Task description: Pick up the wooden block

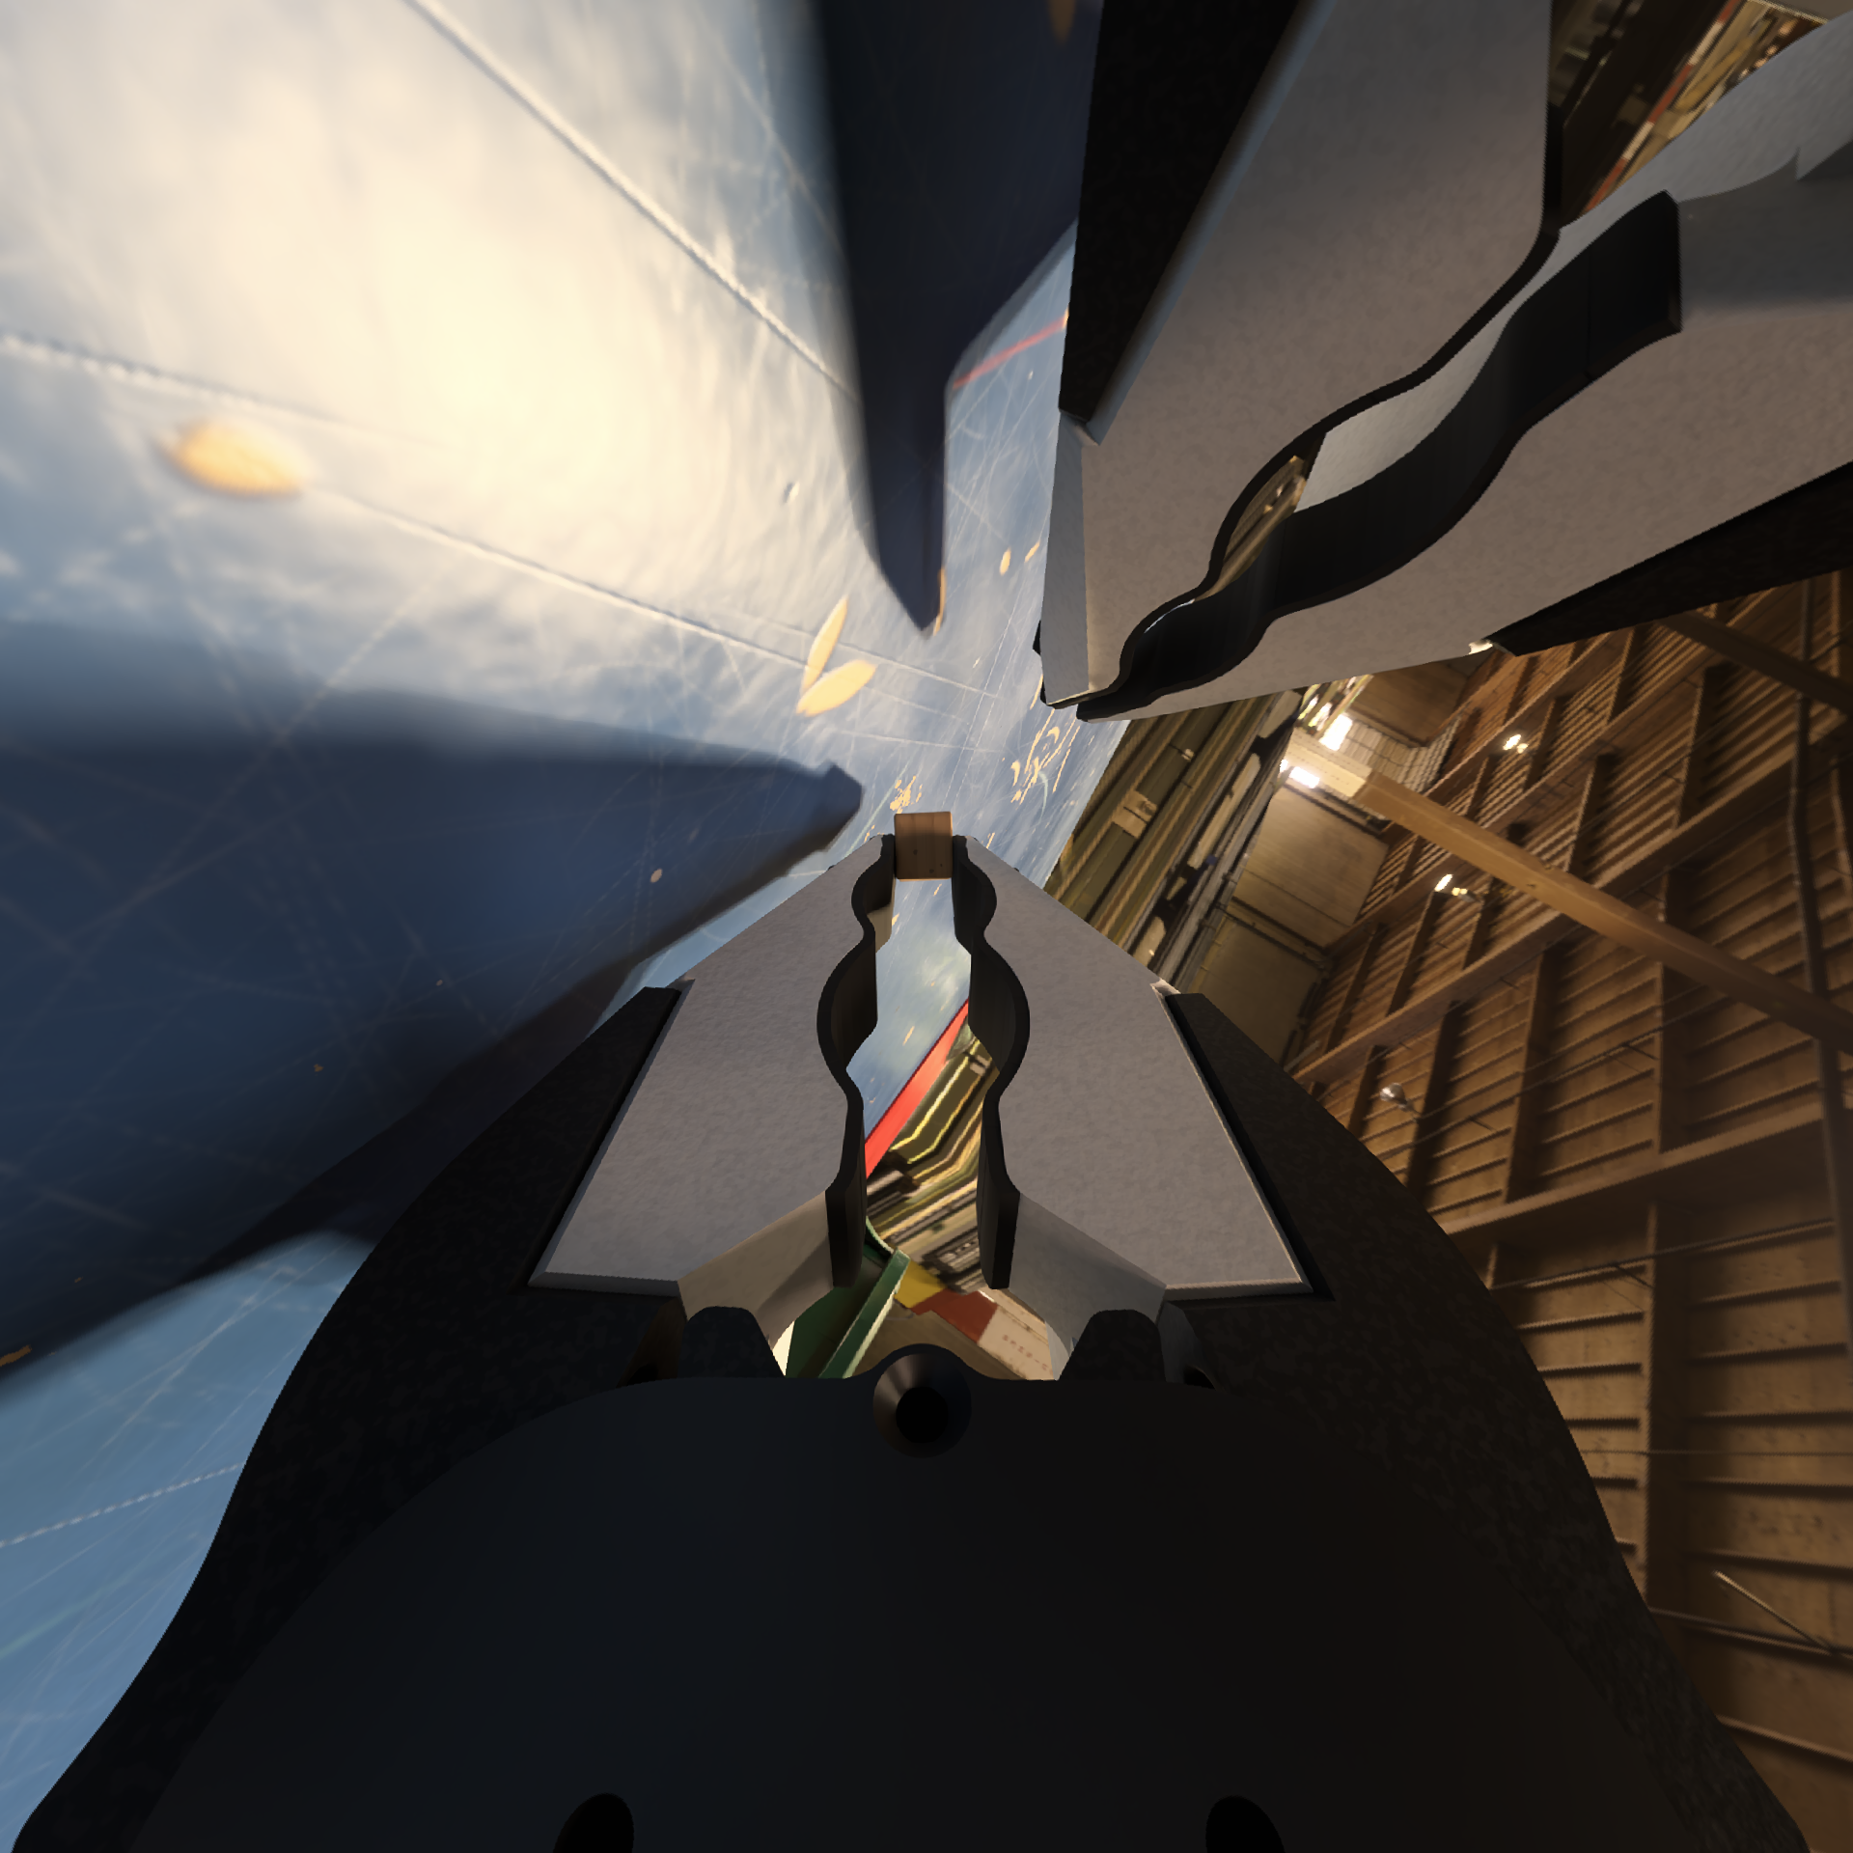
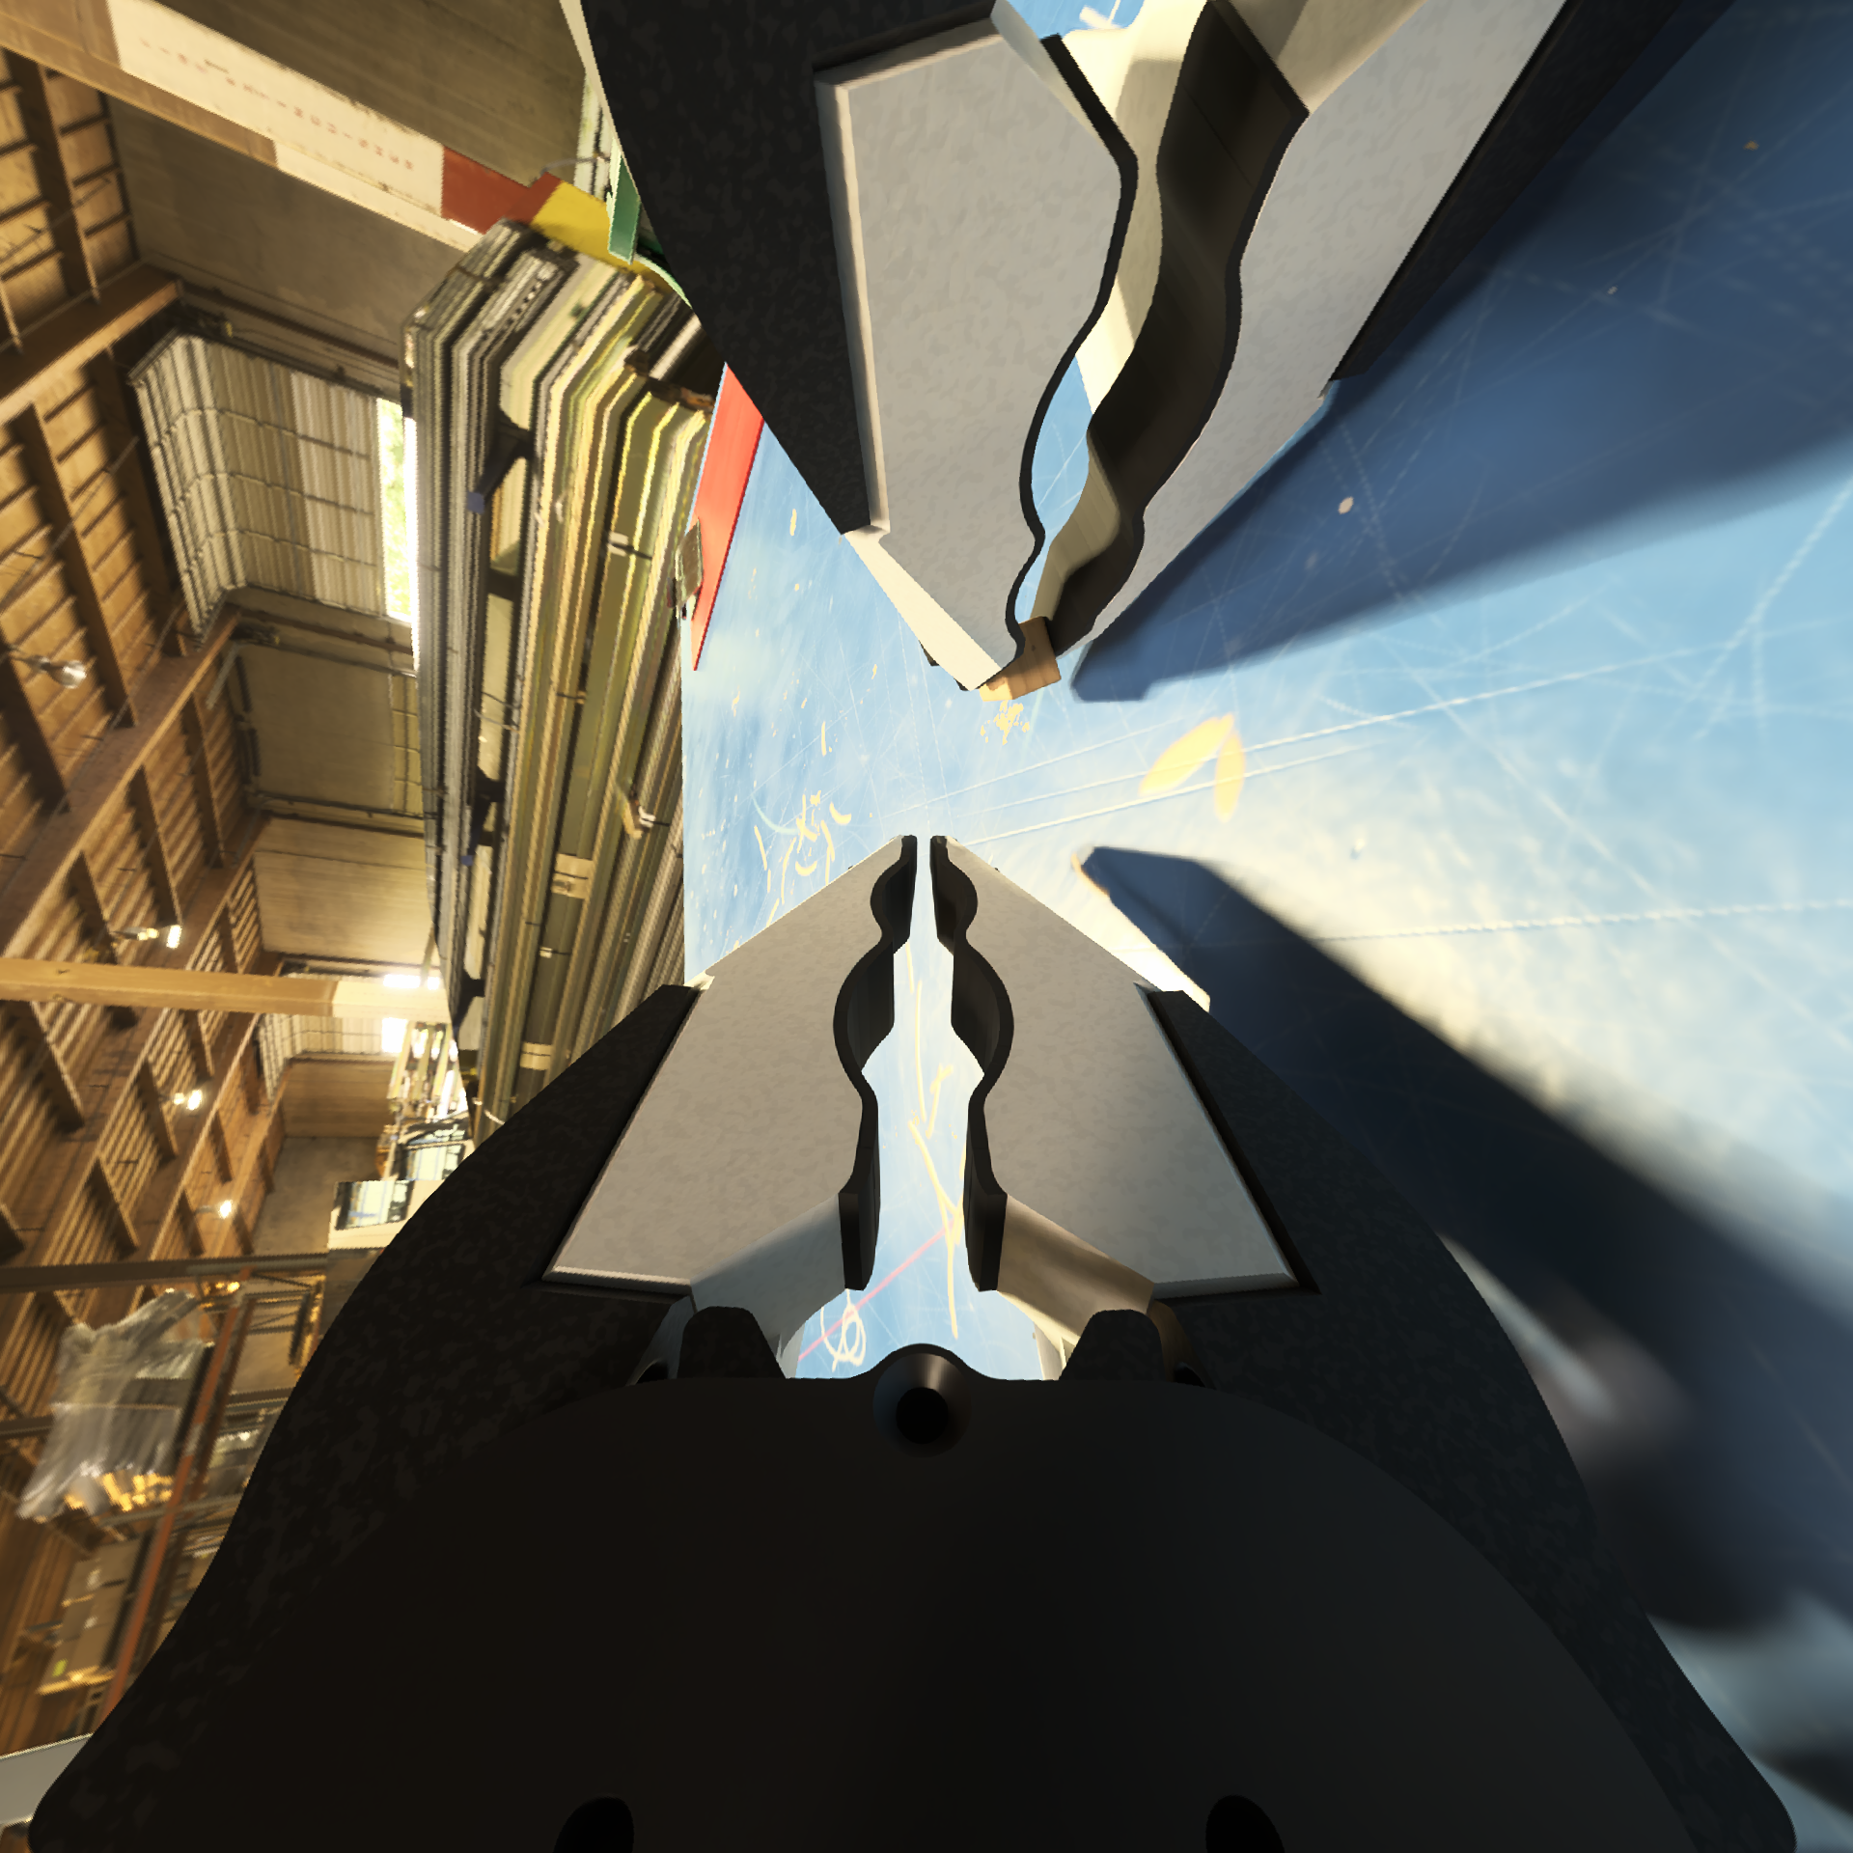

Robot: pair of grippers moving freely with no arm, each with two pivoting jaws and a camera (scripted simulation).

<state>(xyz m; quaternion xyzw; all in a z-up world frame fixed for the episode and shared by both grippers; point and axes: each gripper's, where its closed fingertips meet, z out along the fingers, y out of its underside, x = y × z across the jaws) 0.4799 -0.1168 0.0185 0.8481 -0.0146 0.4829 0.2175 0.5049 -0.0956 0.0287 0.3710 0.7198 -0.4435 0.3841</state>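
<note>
The wooden block (image 1: pixel 922 844) is a small tan cube pinched between the tips of my left gripper (image 1: pixel 922 860), held clear of the blue surface (image 1: pixel 401 401). In the right wrist view the same block (image 2: pixel 1033 657) shows at the tips of the left gripper (image 2: pixel 1023 642), which comes in from the top. My right gripper (image 2: pixel 923 844) is shut and empty, its tips nearly touching, a short way from the block. In the left wrist view the right gripper (image 1: pixel 1103 692) comes in from the upper right, shut.
The blue scratched surface (image 2: pixel 1404 702) carries yellow marks and the grippers' dark shadows. A red strip (image 2: pixel 722 501) lies at its far edge. Beyond it stand wooden walls and shelving (image 1: pixel 1604 1103).
</note>
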